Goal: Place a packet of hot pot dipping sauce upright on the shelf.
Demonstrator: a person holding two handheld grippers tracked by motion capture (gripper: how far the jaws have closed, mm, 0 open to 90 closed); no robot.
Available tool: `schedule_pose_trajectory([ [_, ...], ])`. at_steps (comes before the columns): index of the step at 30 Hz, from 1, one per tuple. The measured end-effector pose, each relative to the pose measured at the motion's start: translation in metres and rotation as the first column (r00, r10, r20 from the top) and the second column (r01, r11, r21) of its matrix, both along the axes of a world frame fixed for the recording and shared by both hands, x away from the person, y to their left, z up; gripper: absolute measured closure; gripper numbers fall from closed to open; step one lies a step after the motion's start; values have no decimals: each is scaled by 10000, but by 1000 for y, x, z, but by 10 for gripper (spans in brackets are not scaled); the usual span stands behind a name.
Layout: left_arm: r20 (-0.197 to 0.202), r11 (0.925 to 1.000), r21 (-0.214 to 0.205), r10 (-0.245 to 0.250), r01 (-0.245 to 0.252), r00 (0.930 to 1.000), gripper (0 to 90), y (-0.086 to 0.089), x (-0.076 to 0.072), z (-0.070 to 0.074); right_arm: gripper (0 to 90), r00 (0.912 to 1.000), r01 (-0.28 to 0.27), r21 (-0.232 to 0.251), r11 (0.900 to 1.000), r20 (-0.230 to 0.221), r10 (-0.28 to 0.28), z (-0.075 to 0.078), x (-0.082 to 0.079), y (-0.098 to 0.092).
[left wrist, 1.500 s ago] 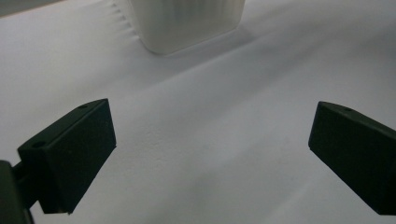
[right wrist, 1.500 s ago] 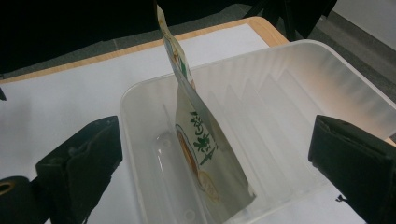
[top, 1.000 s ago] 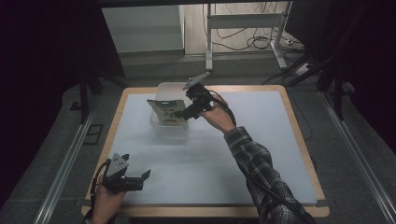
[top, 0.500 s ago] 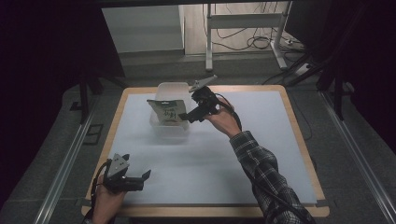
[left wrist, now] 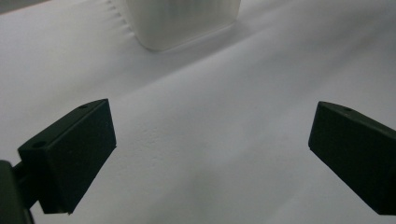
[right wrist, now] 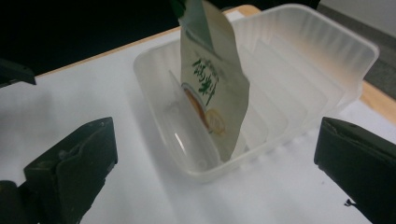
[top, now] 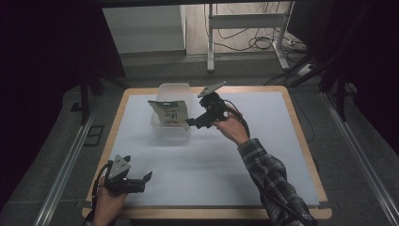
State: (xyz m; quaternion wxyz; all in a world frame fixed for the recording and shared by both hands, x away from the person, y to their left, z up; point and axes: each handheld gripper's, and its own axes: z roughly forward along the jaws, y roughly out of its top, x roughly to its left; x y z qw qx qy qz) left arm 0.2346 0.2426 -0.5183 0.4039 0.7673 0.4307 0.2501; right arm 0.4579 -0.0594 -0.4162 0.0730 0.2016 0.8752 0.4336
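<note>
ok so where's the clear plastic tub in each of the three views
High view: the tub sits at the table's far left-centre, just left of the right tool.
Left gripper view: the tub's corner shows at top centre, far beyond the open jaws.
Right gripper view: the tub is centre, close ahead.
Shared landmark: the white mat under it.
</note>
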Motion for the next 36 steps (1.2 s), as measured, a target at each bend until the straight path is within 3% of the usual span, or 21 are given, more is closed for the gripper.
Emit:
schedule_pose_trajectory([
  [16, -19, 10000, 51, -38, 38, 10000, 6, -1, 0, -1, 0, 9992, 29, 372, 9993, -391, -14, -4, -20, -28],
  [36, -23, 10000, 23, -45, 45, 10000, 5, -2, 0, -2, 0, 9989, 434, 493, 9978, -218, -424, -4, -57, -69],
])
